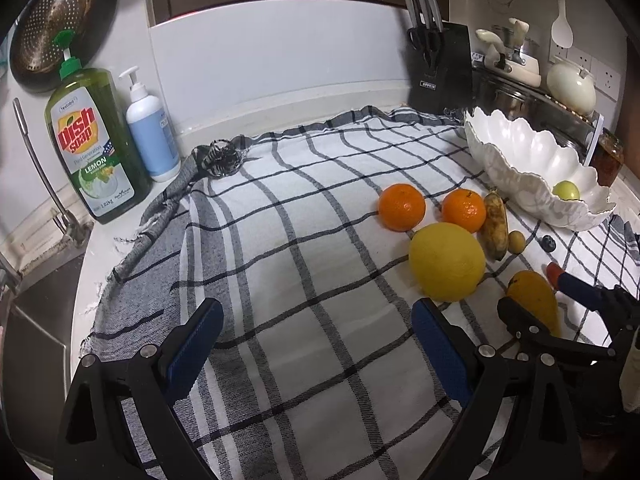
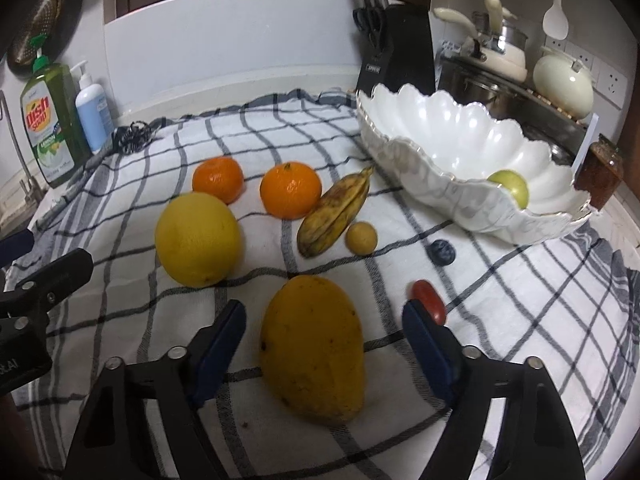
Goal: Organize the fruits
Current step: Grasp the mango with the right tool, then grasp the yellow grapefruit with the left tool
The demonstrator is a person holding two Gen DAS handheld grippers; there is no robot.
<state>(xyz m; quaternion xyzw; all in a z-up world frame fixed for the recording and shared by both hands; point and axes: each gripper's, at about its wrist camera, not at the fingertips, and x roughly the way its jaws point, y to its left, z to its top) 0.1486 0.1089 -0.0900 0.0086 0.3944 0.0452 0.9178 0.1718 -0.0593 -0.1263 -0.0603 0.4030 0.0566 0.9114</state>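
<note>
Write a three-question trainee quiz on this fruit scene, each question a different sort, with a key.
1. True or false: the white bowl already holds a green fruit.
2. Multiple choice: which fruit lies between the open fingers of the right hand-held gripper? A) mango B) banana C) large yellow citrus
3. Fill in: the number of oranges, counting the left orange and the right orange, on the checked cloth is ____.

Key: 1 true; 2 A; 3 two.
</note>
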